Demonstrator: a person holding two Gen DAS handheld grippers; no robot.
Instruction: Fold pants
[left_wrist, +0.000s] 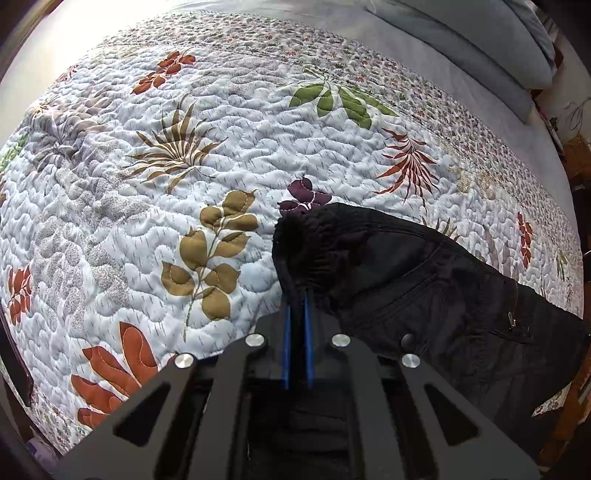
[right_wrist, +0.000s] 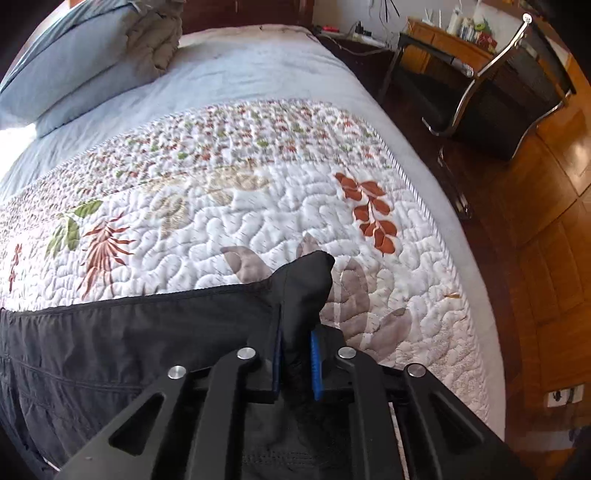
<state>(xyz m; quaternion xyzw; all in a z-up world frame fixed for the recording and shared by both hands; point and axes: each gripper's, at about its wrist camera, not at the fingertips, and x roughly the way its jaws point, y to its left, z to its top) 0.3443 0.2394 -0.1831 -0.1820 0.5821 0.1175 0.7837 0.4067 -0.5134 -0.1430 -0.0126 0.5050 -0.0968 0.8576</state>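
The black pants (left_wrist: 424, 288) hang stretched between my two grippers above a quilted bed. In the left wrist view my left gripper (left_wrist: 298, 295) is shut on the elastic waistband end, which bunches over its blue-padded fingers (left_wrist: 286, 332); zip pockets show to the right. In the right wrist view the pants (right_wrist: 129, 339) run off to the left, and my right gripper (right_wrist: 295, 343) is shut on a bunched end of the fabric that pokes up between its blue pads (right_wrist: 316, 365).
A white floral quilt (left_wrist: 166, 184) covers the bed; a grey-blue sheet (right_wrist: 240, 74) and pillows (right_wrist: 74, 62) lie at the head. Right of the bed edge (right_wrist: 436, 236) are a wooden floor, a metal-framed chair (right_wrist: 491, 85) and a cluttered desk (right_wrist: 443, 37).
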